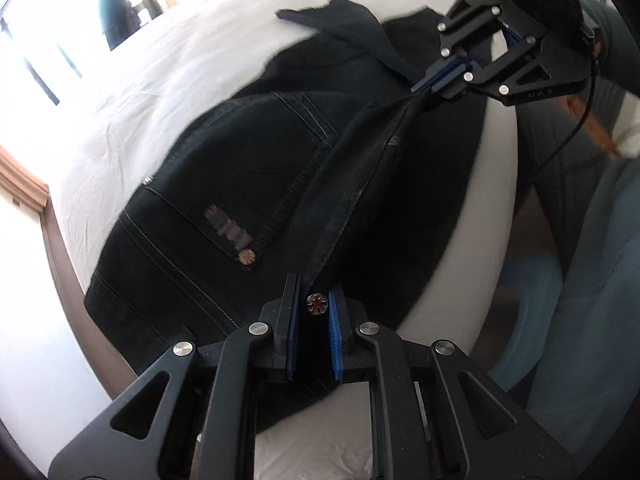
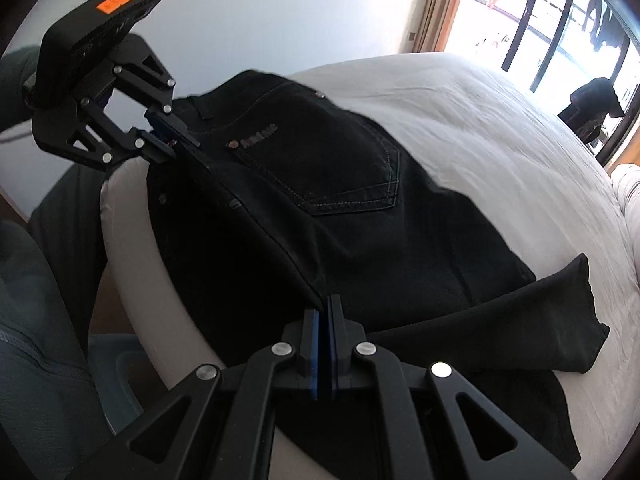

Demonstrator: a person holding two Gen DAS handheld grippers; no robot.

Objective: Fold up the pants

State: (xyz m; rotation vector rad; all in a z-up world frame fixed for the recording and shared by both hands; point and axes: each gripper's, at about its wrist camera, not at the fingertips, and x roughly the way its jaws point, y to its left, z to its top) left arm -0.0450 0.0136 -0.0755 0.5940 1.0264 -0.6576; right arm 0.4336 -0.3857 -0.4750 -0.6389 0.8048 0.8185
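both hand-held grippers, left (image 1: 314, 306) and right (image 2: 323, 322), clamp the pants (image 1: 224, 184); keep that edge taut, lower evenly onto the bed (image 1: 120, 112).

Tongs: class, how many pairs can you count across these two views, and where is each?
2. The left tongs grip the black pants at the waistband button; the right tongs pinch the same edge further along. Others may be hidden.
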